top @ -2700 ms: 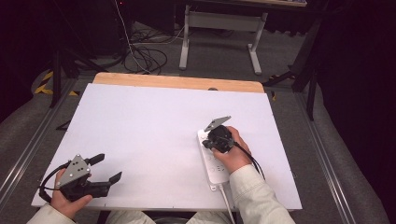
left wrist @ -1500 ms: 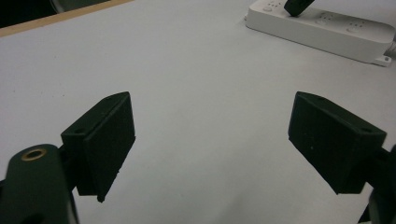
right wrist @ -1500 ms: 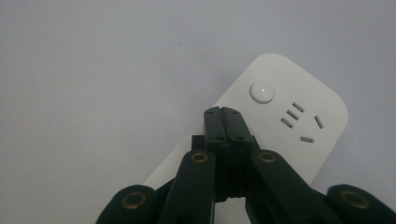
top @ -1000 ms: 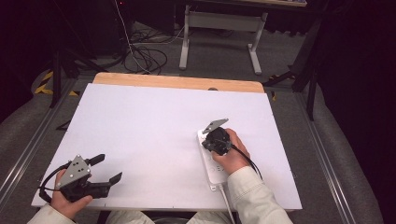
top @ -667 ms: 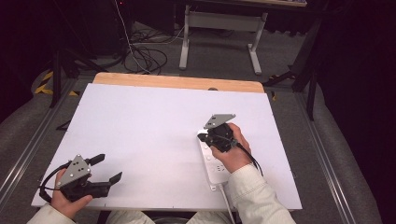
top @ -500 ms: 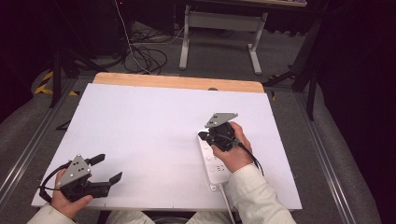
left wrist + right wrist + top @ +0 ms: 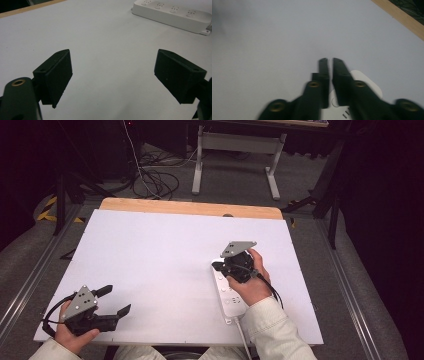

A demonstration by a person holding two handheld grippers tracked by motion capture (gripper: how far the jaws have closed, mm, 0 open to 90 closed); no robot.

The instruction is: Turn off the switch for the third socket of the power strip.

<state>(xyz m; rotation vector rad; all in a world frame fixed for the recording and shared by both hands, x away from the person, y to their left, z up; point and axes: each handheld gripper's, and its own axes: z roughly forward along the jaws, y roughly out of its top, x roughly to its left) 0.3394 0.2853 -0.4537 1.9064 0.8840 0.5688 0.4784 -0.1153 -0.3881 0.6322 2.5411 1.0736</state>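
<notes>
Left gripper [image 7: 114, 301], jaws spread wide, hovers empty over the white table [image 7: 150, 250] near its front left corner. Right gripper [image 7: 218, 266], jaws nearly together, sits over the far end of the power strip [image 7: 231, 299], slightly farther forward than before.

Evenly lit white desk [image 7: 165, 255] against dark surroundings.
Motion blur is seen in the right gripper view; soft shadows are cast.
</notes>
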